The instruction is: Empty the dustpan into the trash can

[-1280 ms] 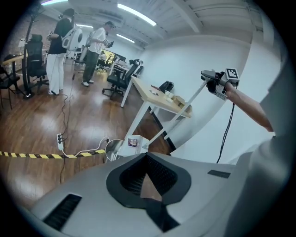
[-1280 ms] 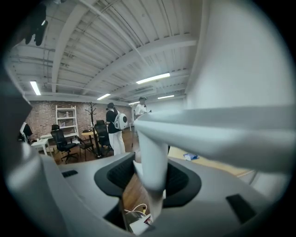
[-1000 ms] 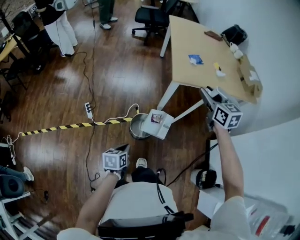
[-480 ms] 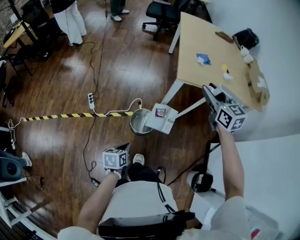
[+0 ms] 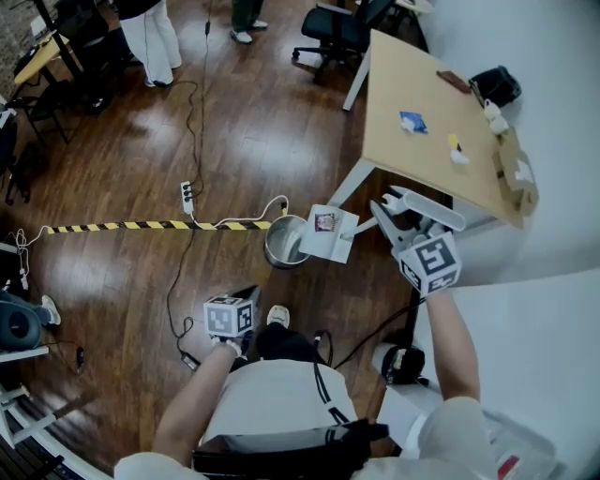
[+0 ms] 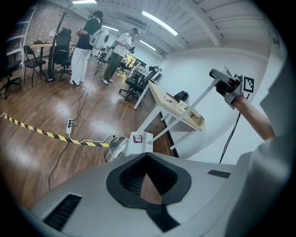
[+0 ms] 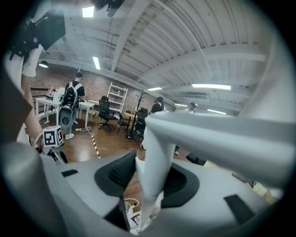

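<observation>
A white long-handled dustpan [image 5: 325,232] hangs tilted with its pan over the rim of a round metal trash can [image 5: 281,246] on the wood floor. My right gripper [image 5: 401,231] is shut on the dustpan's handle [image 7: 156,171], and its jaws have just been closing a little on it. The left gripper view shows the pan [image 6: 140,141] beside the can [image 6: 115,146]. My left gripper [image 5: 247,293] is low by my legs, this side of the can, shut with nothing between its jaws [image 6: 147,154].
A wooden table [image 5: 422,141] with small items stands behind the can, its white legs close to the pan. A power strip [image 5: 187,194], cables and yellow-black tape [image 5: 141,225] lie on the floor to the left. People and an office chair [image 5: 342,28] are far off.
My right gripper has swung left toward the can and rolled, bringing the handle's top end into view. The pan stays over the can. My left gripper has barely shifted.
</observation>
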